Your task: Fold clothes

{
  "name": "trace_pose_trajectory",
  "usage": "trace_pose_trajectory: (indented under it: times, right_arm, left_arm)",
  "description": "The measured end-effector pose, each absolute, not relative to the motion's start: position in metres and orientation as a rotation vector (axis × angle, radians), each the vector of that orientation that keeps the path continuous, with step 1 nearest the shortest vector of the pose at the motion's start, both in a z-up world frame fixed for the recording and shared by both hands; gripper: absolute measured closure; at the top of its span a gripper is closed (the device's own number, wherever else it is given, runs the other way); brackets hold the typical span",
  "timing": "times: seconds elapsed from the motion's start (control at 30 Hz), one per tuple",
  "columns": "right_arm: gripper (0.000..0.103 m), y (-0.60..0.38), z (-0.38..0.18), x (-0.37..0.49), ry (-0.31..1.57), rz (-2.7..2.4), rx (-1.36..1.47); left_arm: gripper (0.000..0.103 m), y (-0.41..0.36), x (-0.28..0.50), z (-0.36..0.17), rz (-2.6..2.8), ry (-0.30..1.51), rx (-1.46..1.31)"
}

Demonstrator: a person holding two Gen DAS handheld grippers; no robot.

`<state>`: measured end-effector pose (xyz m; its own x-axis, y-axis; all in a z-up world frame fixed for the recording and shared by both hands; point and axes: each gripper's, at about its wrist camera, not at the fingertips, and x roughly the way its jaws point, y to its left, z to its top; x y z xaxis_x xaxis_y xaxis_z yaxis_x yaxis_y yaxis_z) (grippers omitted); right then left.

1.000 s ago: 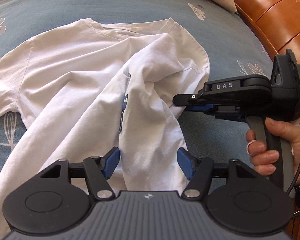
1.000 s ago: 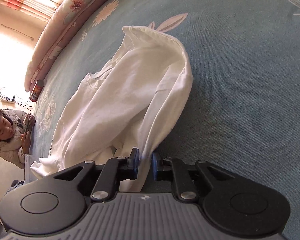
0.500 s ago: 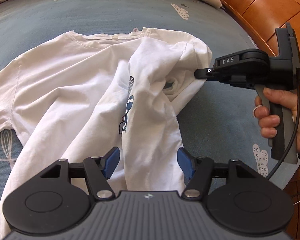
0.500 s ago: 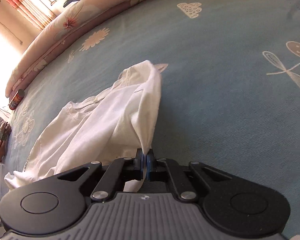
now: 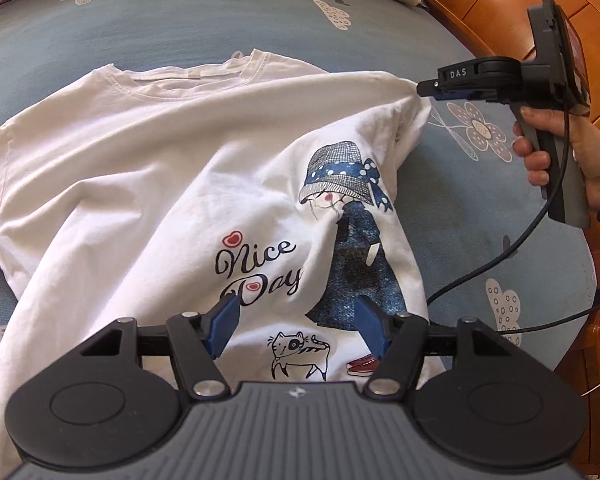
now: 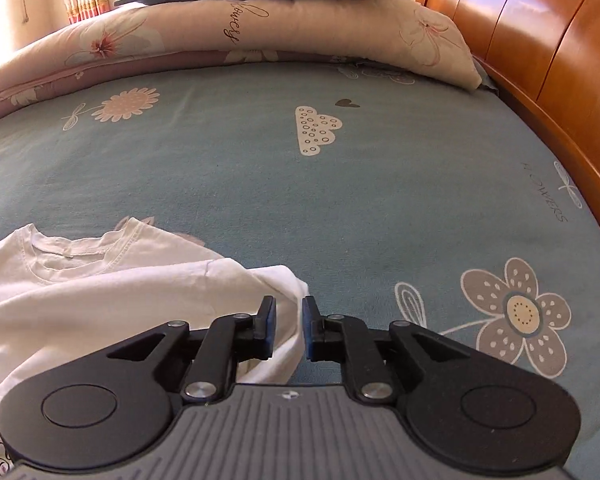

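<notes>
A white T-shirt point(image 5: 160, 184) lies front up on the blue bed sheet point(image 5: 188, 36), showing a "Nice Day" print and a girl in a blue hat. My left gripper point(image 5: 296, 328) hovers open over the shirt's lower part, with nothing between its blue pads. My right gripper point(image 5: 422, 90), held by a person's hand point(image 5: 580, 152), sits at the shirt's right sleeve tip. In the right wrist view the right gripper point(image 6: 288, 328) is a narrow gap apart, with the sleeve of the T-shirt point(image 6: 100, 292) lying loose under it.
A wooden headboard point(image 6: 540, 40) runs along the right side. A folded floral quilt point(image 6: 260, 28) with a pillow on it lies at the far end of the sheet point(image 6: 340, 180). A black cable point(image 5: 520, 240) hangs from the right gripper.
The right gripper pulled the sleeve out to the right, spreading the shirt flat and exposing the print, then its jaws parted and let the sleeve go. The left gripper stayed open.
</notes>
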<state>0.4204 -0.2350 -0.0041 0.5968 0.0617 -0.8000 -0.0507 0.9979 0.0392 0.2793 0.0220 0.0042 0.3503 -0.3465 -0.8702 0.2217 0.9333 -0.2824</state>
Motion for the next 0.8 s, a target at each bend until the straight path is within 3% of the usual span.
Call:
trace_pose_trajectory:
  times: [0.03,0.27,0.5,0.57,0.6,0.63,0.8]
  right_arm:
    - [0.067,-0.238,-0.008,0.413,0.955,0.066,0.056]
    - [0.067,-0.266,-0.045,0.348,1.129,0.004,0.284]
    - [0.065,-0.286,-0.044,0.317,1.141,-0.057,0.319]
    - [0.062,-0.289,-0.04,0.31,1.131,-0.071,0.31]
    - [0.062,-0.292,-0.038,0.307,1.128,-0.075,0.309]
    - [0.061,-0.293,-0.038,0.304,1.128,-0.077,0.309]
    - [0.06,-0.292,-0.037,0.293,1.137,-0.025,0.33]
  left_arm:
    - [0.039,0.016,0.278,0.005,-0.389,1.154,-0.105]
    - [0.037,-0.025,0.266,0.013,-0.529,1.134,0.019]
    - [0.038,-0.061,0.26,-0.002,-0.549,1.208,0.064]
    - [0.056,-0.067,0.262,-0.009,-0.517,1.222,0.096]
    - [0.086,-0.068,0.263,-0.011,-0.502,1.224,0.119]
    - [0.096,-0.068,0.265,-0.012,-0.491,1.224,0.136]
    - [0.1,-0.029,0.277,0.013,-0.396,1.162,0.08]
